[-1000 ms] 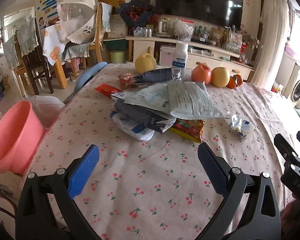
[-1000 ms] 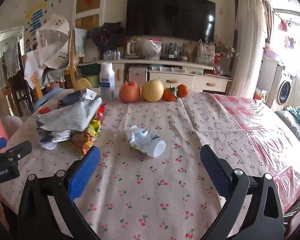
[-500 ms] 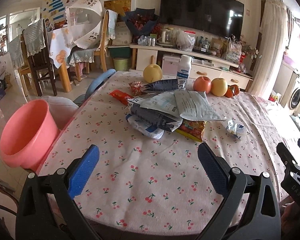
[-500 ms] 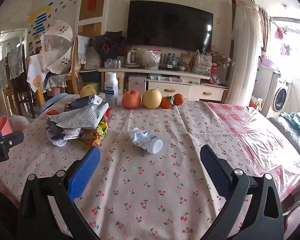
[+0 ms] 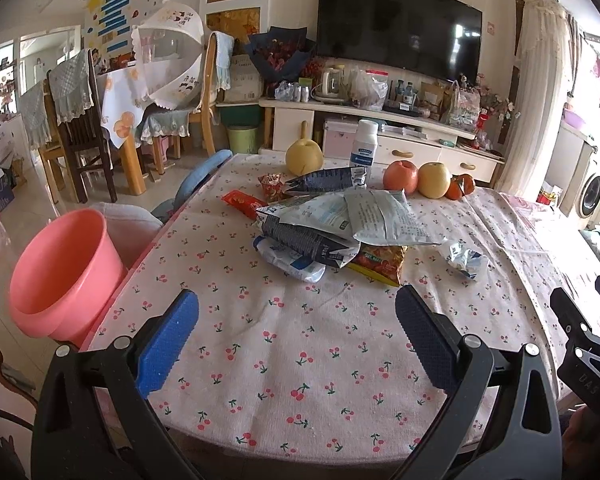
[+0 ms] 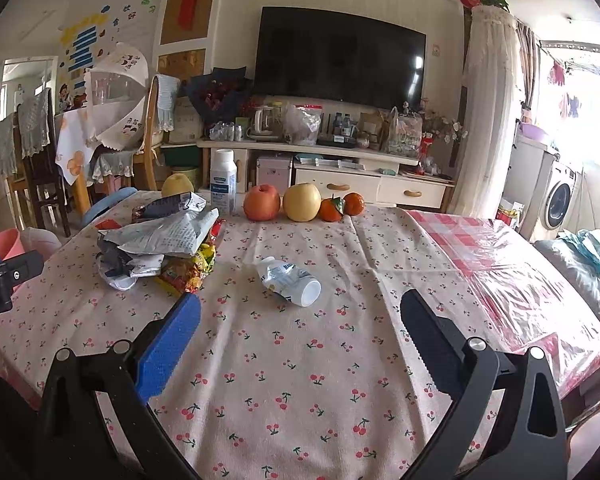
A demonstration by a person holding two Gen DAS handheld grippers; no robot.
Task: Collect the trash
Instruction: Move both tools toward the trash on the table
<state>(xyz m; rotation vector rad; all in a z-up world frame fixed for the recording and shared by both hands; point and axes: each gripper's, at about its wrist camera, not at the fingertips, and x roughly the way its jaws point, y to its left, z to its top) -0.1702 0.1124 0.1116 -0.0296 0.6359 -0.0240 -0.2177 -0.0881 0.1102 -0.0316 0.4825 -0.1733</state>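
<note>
— What lies on the counter (image 5: 300, 360)?
— A heap of wrappers (image 5: 332, 220) mid-counter, a pink bin (image 5: 60, 272) off its left edge, and a crushed bottle (image 6: 290, 280) alone, right of the heap.
— And the jaws?
— Left gripper (image 5: 296, 336) and right gripper (image 6: 300, 332): jaws spread wide, holding nothing, above the near cloth.
</note>
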